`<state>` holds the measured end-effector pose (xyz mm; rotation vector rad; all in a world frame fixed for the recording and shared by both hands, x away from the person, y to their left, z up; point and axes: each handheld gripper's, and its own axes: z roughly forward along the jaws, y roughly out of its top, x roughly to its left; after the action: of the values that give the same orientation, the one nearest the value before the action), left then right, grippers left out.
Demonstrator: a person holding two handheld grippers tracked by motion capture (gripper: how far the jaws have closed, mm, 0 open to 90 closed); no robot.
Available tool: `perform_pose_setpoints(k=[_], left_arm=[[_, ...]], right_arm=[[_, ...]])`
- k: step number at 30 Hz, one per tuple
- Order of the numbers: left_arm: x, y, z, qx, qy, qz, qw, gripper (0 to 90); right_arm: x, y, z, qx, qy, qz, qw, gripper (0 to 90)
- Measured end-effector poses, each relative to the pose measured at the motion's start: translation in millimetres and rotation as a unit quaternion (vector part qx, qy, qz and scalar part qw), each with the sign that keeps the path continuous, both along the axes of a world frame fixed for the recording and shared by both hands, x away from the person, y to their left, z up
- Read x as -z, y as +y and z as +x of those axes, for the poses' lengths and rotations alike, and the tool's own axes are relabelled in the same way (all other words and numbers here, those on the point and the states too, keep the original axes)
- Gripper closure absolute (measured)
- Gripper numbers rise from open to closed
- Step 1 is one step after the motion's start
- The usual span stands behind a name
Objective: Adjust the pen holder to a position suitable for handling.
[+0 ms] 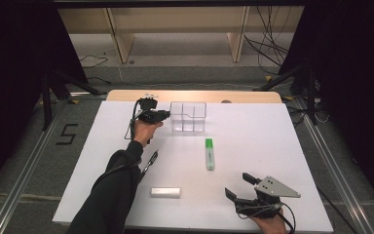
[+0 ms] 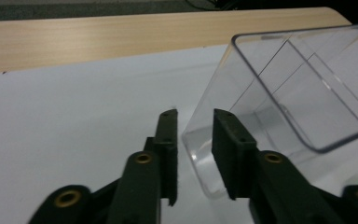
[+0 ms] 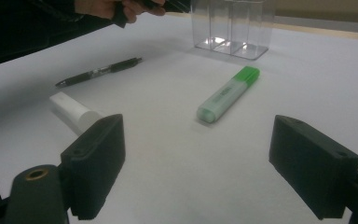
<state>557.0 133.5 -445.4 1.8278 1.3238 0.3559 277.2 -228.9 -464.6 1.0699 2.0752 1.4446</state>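
Clear plastic divided organizer box [image 1: 188,117] stands upper centre of the white table [image 1: 253,126], just right of the left gripper [image 2: 195,122], whose part-open jaws seemingly straddle its near wall untouched, while the wide-open, empty right gripper [image 1: 237,184] waits lower right.

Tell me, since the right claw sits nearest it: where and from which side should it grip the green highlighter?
Likely the middle of the green highlighter's barrel, coming from above. It lies flat on the white table, pointing away from the person, with nothing close beside it, so the right claw, already open, could straddle the barrel's long sides.
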Motion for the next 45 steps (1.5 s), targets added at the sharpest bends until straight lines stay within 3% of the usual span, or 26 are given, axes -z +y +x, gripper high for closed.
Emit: perform_pose_setpoints(k=[2,4,9,14,16,28,34,45], left_arm=[[-2.7,6.0,-4.0,0.0,0.005,-0.014,0.9999,62.0],[-6.3,10.0,-8.3,0.002,0.022,-0.025,0.9994,54.7],[-15.3,15.5,-28.8,0.034,0.047,0.009,0.9983,39.7],[-17.2,20.1,-51.1,0.039,0.054,0.041,0.997,31.0],[-19.3,24.0,-58.4,0.04,0.054,0.044,0.9968,28.4],[-14.1,35.1,-98.1,0.058,0.053,0.055,0.9955,19.2],[-9.8,36.5,-109.8,0.068,0.06,0.078,0.9928,18.4],[-8.1,39.4,-128.4,0.084,0.075,0.073,0.991,18.3]], right_arm=[[-0.1,0.4,-0.2,0.0,0.0,0.0,1.0,19.3],[0.3,1.0,0.3,0.0,0.002,0.0,1.0,19.3],[1.5,2.0,0.7,-0.002,0.003,-0.001,1.0,19.3],[1.0,2.4,0.0,-0.002,0.001,0.0,1.0,19.3],[1.2,1.9,-0.7,-0.002,0.002,-0.002,1.0,19.4],[0.4,1.3,-2.8,-0.002,-0.002,-0.001,1.0,19.4],[0.3,-0.1,-2.1,0.0,0.0,0.0,1.0,19.4],[0.3,-1.2,-4.1,0.005,0.0,0.001,1.0,19.4]])
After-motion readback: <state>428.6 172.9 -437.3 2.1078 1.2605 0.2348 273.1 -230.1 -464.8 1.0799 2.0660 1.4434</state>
